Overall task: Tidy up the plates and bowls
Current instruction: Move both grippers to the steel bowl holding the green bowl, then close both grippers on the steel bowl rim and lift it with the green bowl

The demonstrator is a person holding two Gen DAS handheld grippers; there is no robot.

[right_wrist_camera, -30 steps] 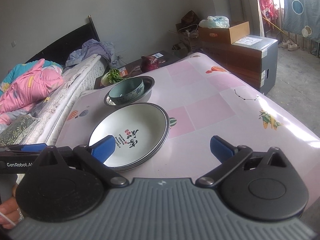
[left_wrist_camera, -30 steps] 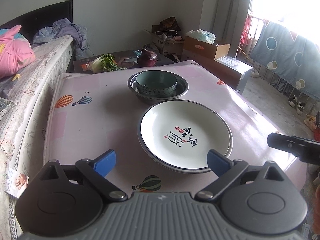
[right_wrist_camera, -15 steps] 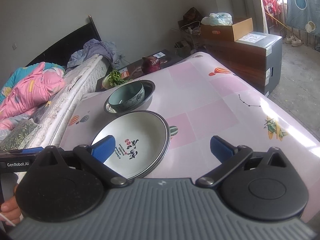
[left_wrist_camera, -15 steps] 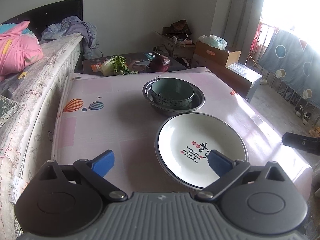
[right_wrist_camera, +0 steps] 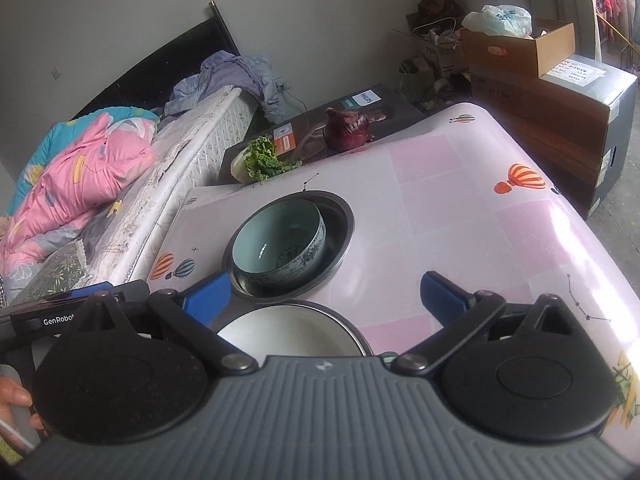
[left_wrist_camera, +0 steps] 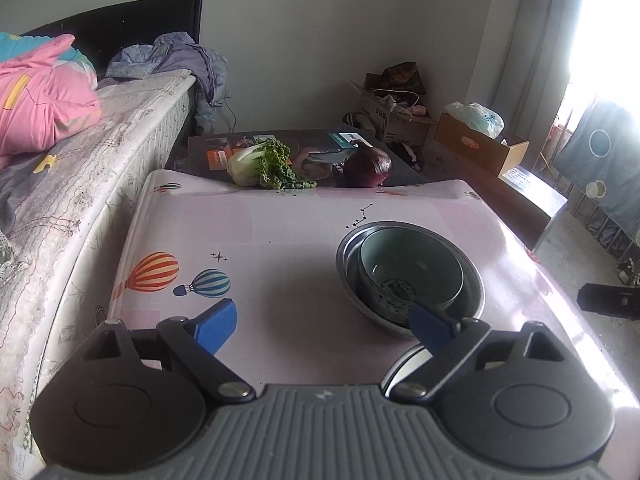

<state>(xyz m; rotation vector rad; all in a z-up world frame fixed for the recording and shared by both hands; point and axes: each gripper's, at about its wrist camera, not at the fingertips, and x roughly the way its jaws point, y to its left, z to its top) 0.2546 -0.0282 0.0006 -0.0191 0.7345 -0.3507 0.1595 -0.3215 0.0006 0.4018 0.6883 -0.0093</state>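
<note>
- Our left gripper (left_wrist_camera: 324, 326) has its blue fingers (left_wrist_camera: 214, 330) set wide apart with nothing between them but bare table; they have just been closing a little.
- Our right gripper (right_wrist_camera: 324, 302) also has its fingers (right_wrist_camera: 442, 298) spread wide, gripping nothing.
- Just behind our left gripper's right finger sits the teal bowl (left_wrist_camera: 412, 276), nested inside the steel bowl (left_wrist_camera: 474, 276); the fingertip overlaps the steel rim in the left wrist view, and we cannot tell whether it touches.
- In the right wrist view the same teal bowl (right_wrist_camera: 280, 246) leans toward the left side of the steel bowl (right_wrist_camera: 340, 220), just ahead of our right gripper's left finger.
- Below and between our right fingers lies the white plate (right_wrist_camera: 288, 330), mostly hidden by the gripper body; its rim is just beside the steel bowl.
- From the left gripper, only a sliver of that plate (left_wrist_camera: 404, 364) shows under the right finger.
- All three pieces rest on the pink table (left_wrist_camera: 280, 232), printed with hot-air balloons (left_wrist_camera: 154, 272).
- Beyond the far table edge, on a dark flat box (right_wrist_camera: 384, 110), lie a leafy green vegetable (left_wrist_camera: 262, 164) and a red onion (left_wrist_camera: 368, 166).
- Left of our fingers runs the bed (left_wrist_camera: 80, 152), with a pink quilt (left_wrist_camera: 36, 96).
- Far right stand cardboard boxes (right_wrist_camera: 520, 46).
</note>
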